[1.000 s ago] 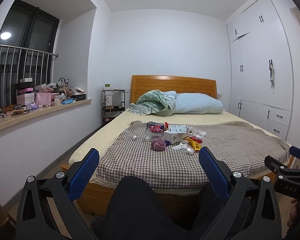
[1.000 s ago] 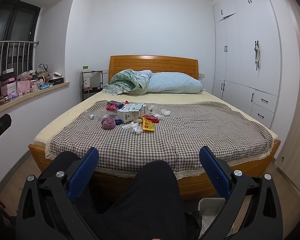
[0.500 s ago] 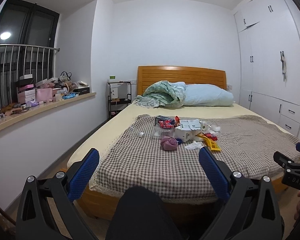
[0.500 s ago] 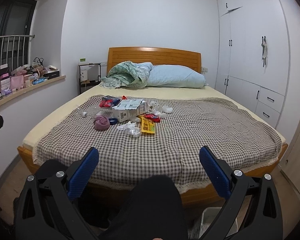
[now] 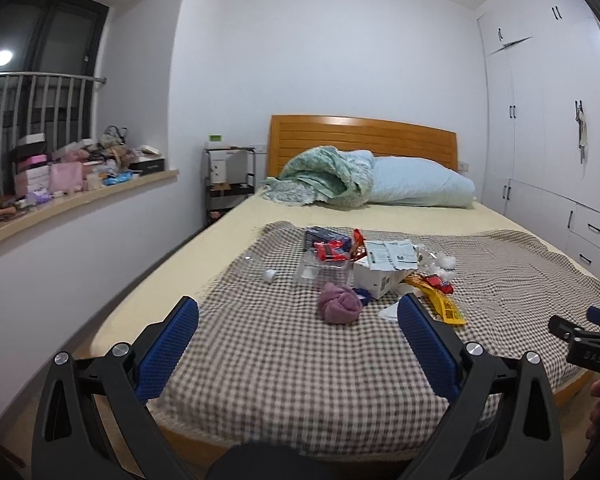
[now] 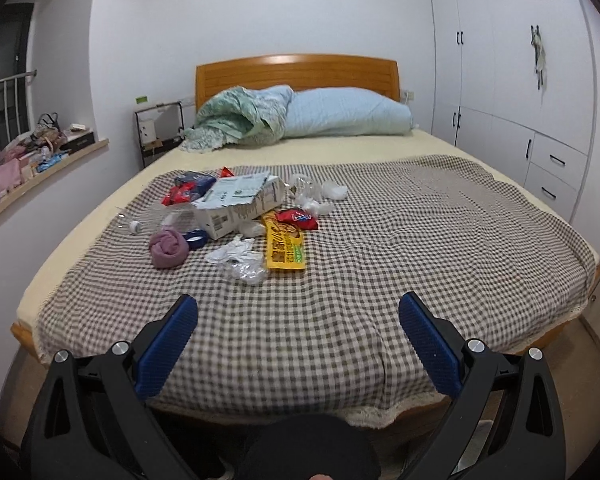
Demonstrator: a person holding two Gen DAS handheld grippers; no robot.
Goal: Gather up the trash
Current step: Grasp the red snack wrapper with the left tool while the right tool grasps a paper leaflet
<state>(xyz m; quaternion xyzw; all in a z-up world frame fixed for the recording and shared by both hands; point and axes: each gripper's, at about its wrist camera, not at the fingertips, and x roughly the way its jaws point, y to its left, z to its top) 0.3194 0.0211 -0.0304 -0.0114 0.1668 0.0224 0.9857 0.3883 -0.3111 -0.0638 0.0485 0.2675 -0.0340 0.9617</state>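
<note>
Here the left gripper (image 5: 298, 314) and the right gripper (image 6: 298, 312) hang over the foot of the bed (image 6: 380, 248), fingers spread wide and holding nothing. The trash (image 6: 240, 216) lies in a heap on the checked blanket (image 6: 420, 220), toward its left side

A wooden bed (image 6: 300, 68) carries a checkered blanket (image 6: 400, 248), strewn with wrappers (image 6: 284, 248), a torn box (image 6: 236, 204) and tissues (image 6: 236, 254).
</note>
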